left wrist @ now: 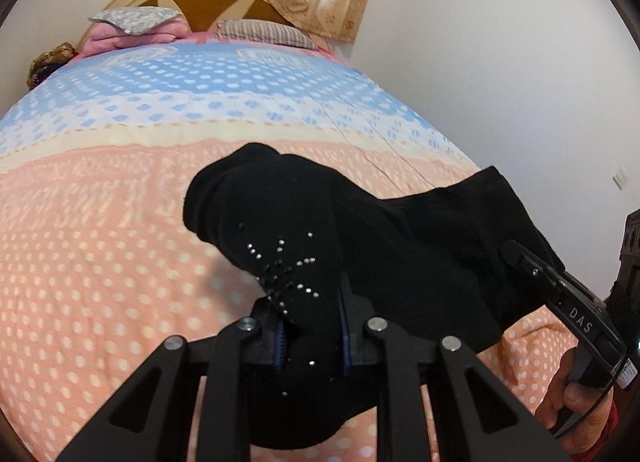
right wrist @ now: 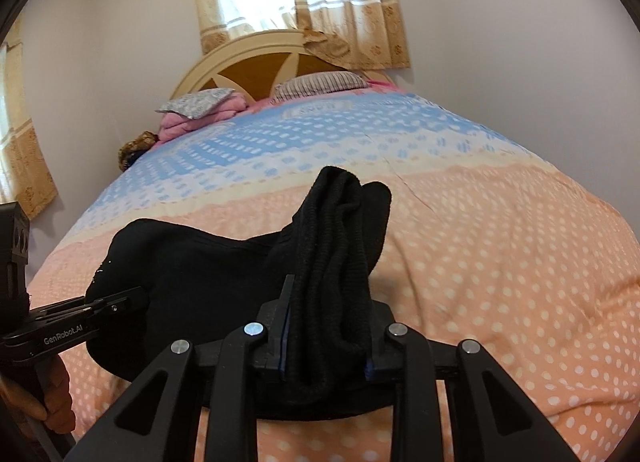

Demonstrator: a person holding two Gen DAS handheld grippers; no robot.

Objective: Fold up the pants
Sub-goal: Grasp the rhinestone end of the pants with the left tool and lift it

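The black pants (left wrist: pixel 400 246) hang stretched between both grippers above the bed. My left gripper (left wrist: pixel 312 326) is shut on a bunch of the fabric with a rhinestone star pattern (left wrist: pixel 280 266). My right gripper (right wrist: pixel 326 326) is shut on a ribbed bunch of the same pants (right wrist: pixel 336 254). In the left wrist view the right gripper (left wrist: pixel 516 254) shows at the right, clamped on the cloth. In the right wrist view the left gripper (right wrist: pixel 140 296) shows at the left, also on the cloth.
A bed with a pink and blue dotted cover (left wrist: pixel 120 222) fills both views. Pillows (left wrist: pixel 264 32) and a folded pink blanket (left wrist: pixel 132 36) lie by the headboard (right wrist: pixel 256 70). A white wall (left wrist: pixel 500 62) runs along the bed's right side.
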